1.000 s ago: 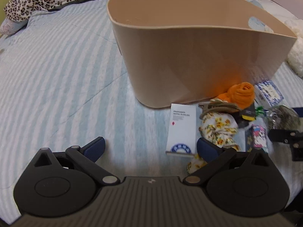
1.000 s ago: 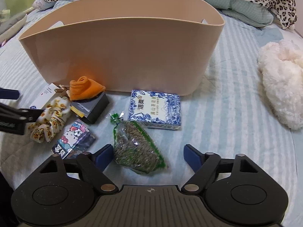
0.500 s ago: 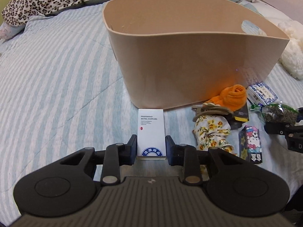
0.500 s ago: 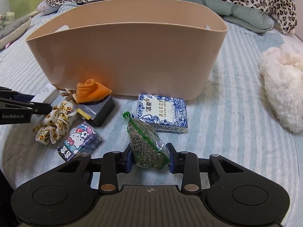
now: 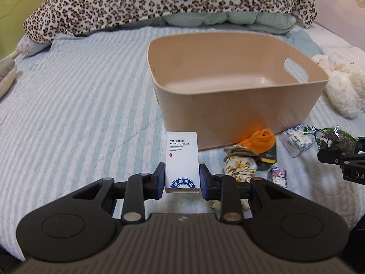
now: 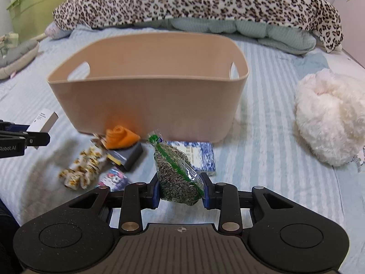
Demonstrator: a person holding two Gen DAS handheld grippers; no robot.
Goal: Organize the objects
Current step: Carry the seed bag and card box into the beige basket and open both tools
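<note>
**Both grippers clamped on items in front of the beige bin**

The left gripper [image 5: 182, 180] is closed on a white box [image 5: 182, 159] printed "PREFERRED HOTEL SUPPLIES"; its two pads press the lower sides of the box, which stands upright between them. The right gripper [image 6: 180, 188] is clamped on a clear bag of seeds [image 6: 175, 173] with a green stripe, and the knotted top of the bag points up and away from the gripper.

Ahead of both grippers stands the beige bin [image 5: 239, 107] on the striped bedcover [image 5: 79, 105]; in the left wrist view its inside looks bare. Between the grippers and the near wall of the bin lie the other things: an orange cloth [image 6: 121, 134] on top of a dark block [image 6: 127, 157], a floral fabric piece [image 6: 79, 173] to the left of the right gripper, a small cartoon packet [image 6: 114, 178] just beside that gripper's left finger, and a blue-and-white box [image 6: 200, 157] behind the seed bag. To the right of the right gripper, well apart, lies a white fluffy thing [image 6: 330, 118]. Beyond the bin is a leopard-print blanket [image 6: 194, 0].
</note>
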